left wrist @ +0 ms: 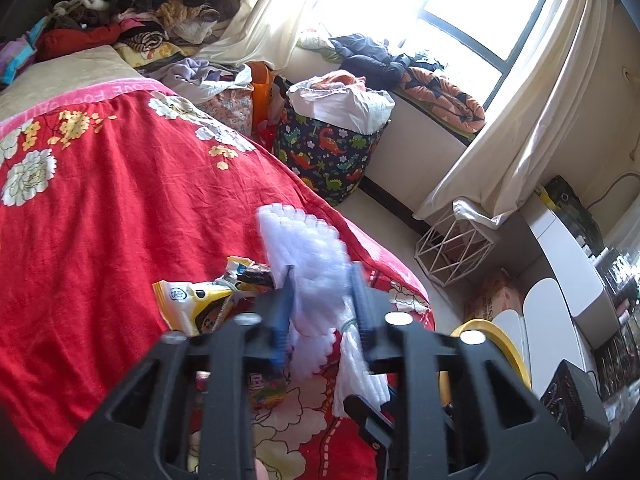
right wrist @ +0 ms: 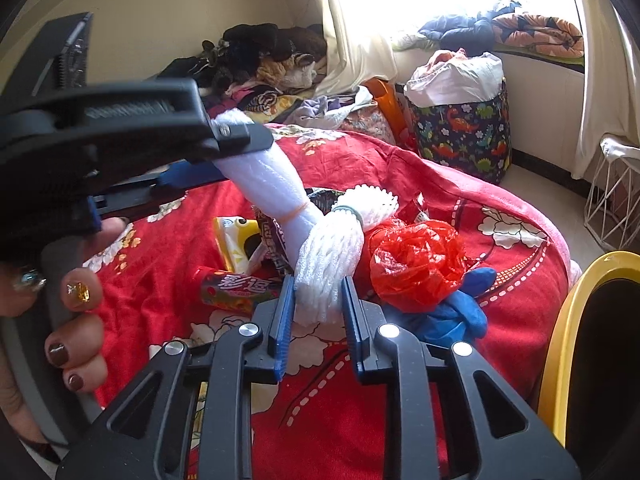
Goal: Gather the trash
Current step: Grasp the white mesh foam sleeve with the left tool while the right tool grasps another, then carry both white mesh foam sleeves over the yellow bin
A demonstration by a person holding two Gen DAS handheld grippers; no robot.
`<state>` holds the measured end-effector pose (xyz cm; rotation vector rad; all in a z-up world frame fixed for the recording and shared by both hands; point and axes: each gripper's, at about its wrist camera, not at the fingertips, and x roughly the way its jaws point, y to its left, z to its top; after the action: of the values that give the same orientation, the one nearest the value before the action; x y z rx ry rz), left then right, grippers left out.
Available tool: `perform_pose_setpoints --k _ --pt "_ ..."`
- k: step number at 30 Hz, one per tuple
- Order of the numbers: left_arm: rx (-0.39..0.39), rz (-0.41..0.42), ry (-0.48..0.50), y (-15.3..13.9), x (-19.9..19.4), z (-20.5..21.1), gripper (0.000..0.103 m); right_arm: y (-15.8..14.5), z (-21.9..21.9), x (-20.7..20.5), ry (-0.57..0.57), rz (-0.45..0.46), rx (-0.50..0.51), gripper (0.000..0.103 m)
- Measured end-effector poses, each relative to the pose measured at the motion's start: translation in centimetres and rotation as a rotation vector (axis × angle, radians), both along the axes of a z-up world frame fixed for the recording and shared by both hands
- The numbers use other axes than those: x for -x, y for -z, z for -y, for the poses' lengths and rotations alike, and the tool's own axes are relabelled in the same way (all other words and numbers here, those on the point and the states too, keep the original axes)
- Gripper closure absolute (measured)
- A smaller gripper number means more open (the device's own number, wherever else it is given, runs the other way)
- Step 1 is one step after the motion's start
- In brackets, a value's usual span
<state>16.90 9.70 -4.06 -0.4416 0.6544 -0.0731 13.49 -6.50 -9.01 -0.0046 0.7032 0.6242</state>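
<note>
- Trash here is a white foam net sleeve bundle (right wrist: 328, 256), tied with rubber bands and lifted above the red flowered bedspread (right wrist: 460, 200).
- Both tools grip it: the right hand-held gripper (right wrist: 318, 312) has its blue pads clamped on the bundle's lower, thicker end, straight ahead of its camera.
- The left hand-held gripper (right wrist: 224, 152) reaches in from the left of the right wrist view and pinches the upper, smoother end of the same bundle.
- In the left wrist view, the left hand-held gripper (left wrist: 322, 304) has the blurred white bundle (left wrist: 304, 248) squeezed between its pads.
- A hand (right wrist: 76, 320) with painted nails holds the left tool's grip.
- More litter lies on the bedspread under the bundle: a crumpled red plastic bag (right wrist: 416, 260) just right of it, a blue glove (right wrist: 460, 312) touching the bag, a yellow snack wrapper (right wrist: 236, 244) and a colourful candy packet (right wrist: 236, 290) to the left.
- A yellow-rimmed bin (right wrist: 560, 340) stands beside the bed at the right edge.
- Farther back sit a dinosaur-print basket (right wrist: 464, 136) stuffed with laundry and a white wire basket (right wrist: 612, 200) by the curtain.
</note>
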Motion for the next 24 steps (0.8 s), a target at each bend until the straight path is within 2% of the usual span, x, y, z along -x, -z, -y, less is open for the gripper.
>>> perform_pose_setpoints --k 10,24 --pt "0.007 0.06 0.051 -2.2 2.0 -0.2 0.092 -1.7 1.7 1.9 -0.013 0.031 -0.032 0.082" --pt "-0.006 0.11 0.071 -4.5 4.1 -0.1 0.092 -4.2 4.2 4.5 -0.019 0.071 -0.068 0.083"
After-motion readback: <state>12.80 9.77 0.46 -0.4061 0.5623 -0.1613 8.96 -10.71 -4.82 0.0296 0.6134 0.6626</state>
